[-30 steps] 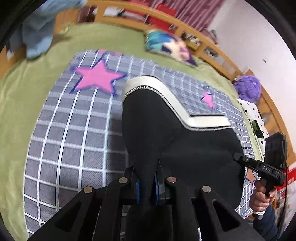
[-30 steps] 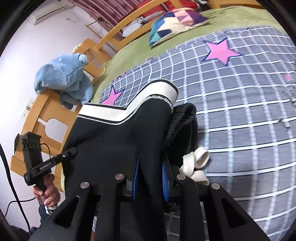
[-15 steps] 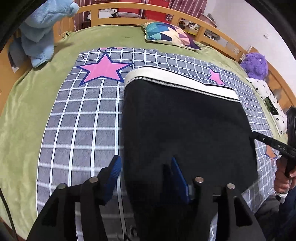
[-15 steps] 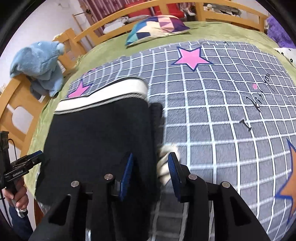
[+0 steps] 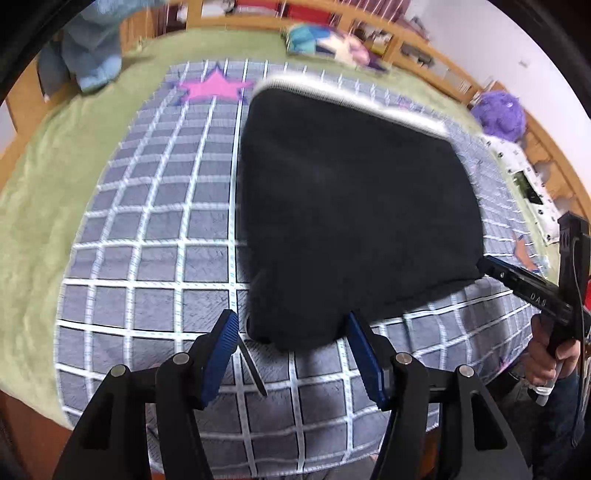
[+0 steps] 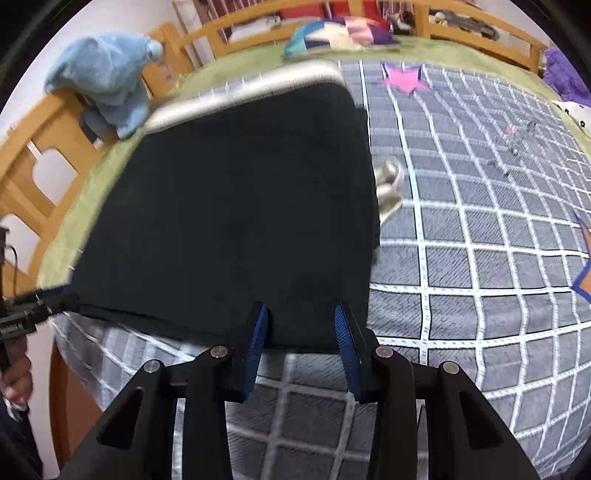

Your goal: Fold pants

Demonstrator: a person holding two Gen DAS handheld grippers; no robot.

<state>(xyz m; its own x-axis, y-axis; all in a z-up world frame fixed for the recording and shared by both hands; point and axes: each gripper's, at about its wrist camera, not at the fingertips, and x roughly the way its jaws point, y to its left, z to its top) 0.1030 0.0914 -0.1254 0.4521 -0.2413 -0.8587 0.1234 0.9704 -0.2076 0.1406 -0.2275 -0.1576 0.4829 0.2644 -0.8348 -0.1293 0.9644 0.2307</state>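
Black pants with a white band lie on a grey white-checked blanket with pink stars.

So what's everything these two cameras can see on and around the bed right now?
Pants: one, black with a white band along the far edge, folded flat on the blanket.
Drawstring: one, cream, poking out at the pants' right edge.
Blanket: one, grey with a white grid and pink stars, on the bed.
Sheet: one, green, under the blanket.
Pillow: one, multicoloured, at the head of the bed.
Blue plush toy: one, on the wooden rail.
Purple fluffy toy: one, at the bed's right side.
Bed frame: one, wooden, around the bed.
Left gripper: one, black with blue pads, open, empty.
Right gripper: one, the same, open, empty.
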